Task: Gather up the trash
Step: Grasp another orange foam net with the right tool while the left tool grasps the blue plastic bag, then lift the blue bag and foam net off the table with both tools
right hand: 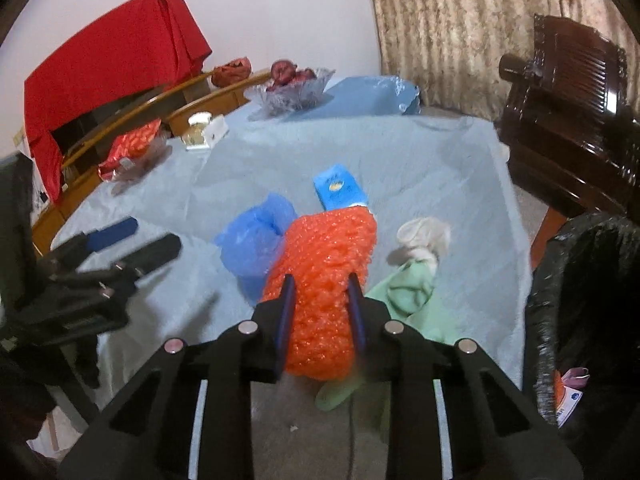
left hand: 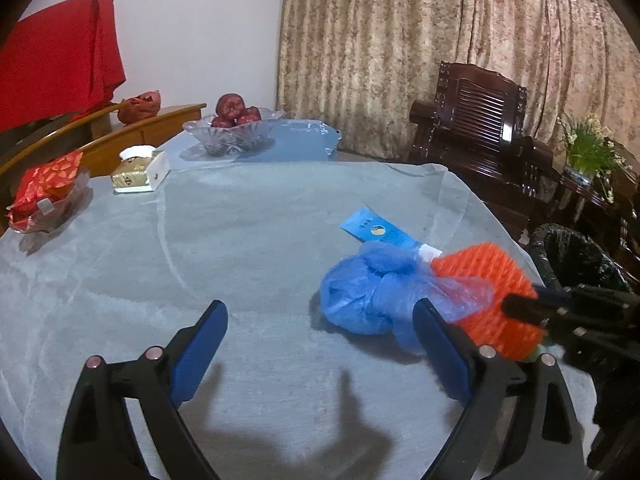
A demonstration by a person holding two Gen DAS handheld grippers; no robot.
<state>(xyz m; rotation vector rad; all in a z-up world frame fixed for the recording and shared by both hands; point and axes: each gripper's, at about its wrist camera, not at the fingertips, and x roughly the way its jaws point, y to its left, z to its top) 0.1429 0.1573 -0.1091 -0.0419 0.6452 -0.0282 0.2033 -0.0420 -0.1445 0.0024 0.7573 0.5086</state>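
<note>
We find the right hand-held gripper (right hand: pixel 320 304) clamped on the orange net (right hand: pixel 324 280) at the counter's (right hand: pixel 440 152) near edge; left hand-held gripper (left hand: pixel 320 320) wide, empty. We advise lifting clear, then swinging to the bin (right hand: pixel 580 280).

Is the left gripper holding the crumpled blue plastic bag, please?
No, the left gripper is open over the pale tablecloth, with the crumpled blue plastic bag lying outside its jaws.
</note>
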